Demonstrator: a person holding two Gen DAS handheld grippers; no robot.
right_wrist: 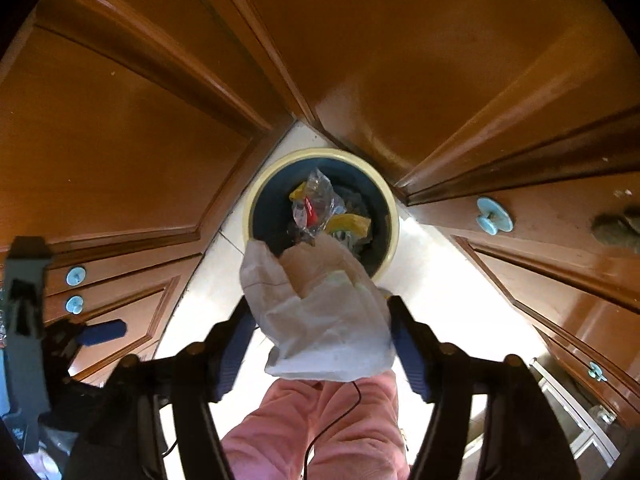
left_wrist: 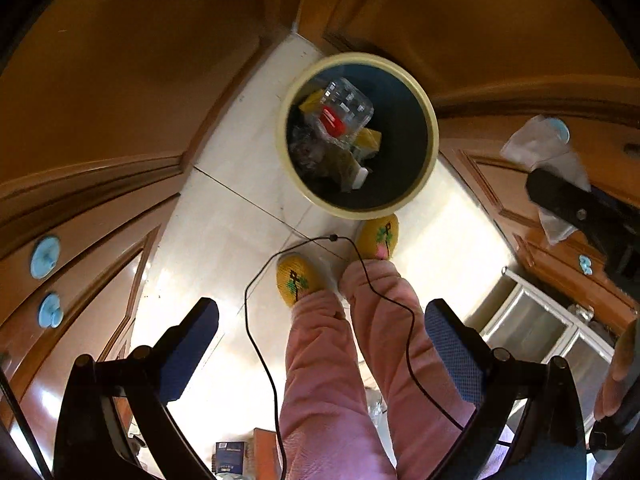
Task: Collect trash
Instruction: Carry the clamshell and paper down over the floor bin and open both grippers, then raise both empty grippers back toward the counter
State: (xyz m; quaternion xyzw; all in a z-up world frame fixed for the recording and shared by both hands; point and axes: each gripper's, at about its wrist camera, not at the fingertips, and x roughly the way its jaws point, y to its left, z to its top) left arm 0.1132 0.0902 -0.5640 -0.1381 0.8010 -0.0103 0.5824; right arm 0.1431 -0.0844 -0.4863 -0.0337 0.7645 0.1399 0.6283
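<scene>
My right gripper [right_wrist: 322, 332] points steeply down, a crumpled white tissue [right_wrist: 320, 312] between its blue pads. Jaws stand wide; the tissue touches the right pad, but whether the pads still press it I cannot tell, so I count them as apart. No earlier view to compare.

Past the fingertips, just beyond the tissue: round trash bin [right_wrist: 256, 192], pale yellow rim, dark blue inside, standing on white floor tile in the corner between brown wooden cabinet doors [right_wrist: 120, 140]. The tissue's far edge overlaps the bin's near rim in this view. Inside the bin: clear plastic wrapper [right_wrist: 316, 200] with a red patch, yellow packaging [right_wrist: 348, 224].

My left gripper [left_wrist: 320, 344] is apart too, nothing between its pads. Beyond its tips, the same bin [left_wrist: 428, 112]. Between gripper and bin: my pink trouser legs [left_wrist: 332, 360], yellow slippers [left_wrist: 296, 280] just short of the rim, a thin black cable [left_wrist: 256, 344] hanging across.

To its far right the right gripper with the tissue [left_wrist: 536, 148] shows.
</scene>
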